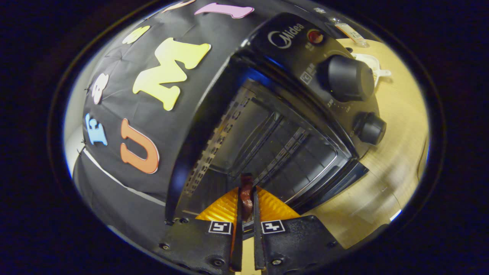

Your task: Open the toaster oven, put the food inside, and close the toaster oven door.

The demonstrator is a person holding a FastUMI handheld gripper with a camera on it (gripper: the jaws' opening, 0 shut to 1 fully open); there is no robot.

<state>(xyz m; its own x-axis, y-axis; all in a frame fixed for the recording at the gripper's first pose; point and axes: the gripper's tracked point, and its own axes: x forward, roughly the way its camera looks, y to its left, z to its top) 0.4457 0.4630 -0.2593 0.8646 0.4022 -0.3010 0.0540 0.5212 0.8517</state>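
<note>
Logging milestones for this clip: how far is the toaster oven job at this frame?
Done: the toaster oven is open, its door swung down and the cavity exposed. In hand: the tool is shut on a thin dark-red piece of food, held just in front of the opening. Left: set the food inside, release it, then close the door.
</note>
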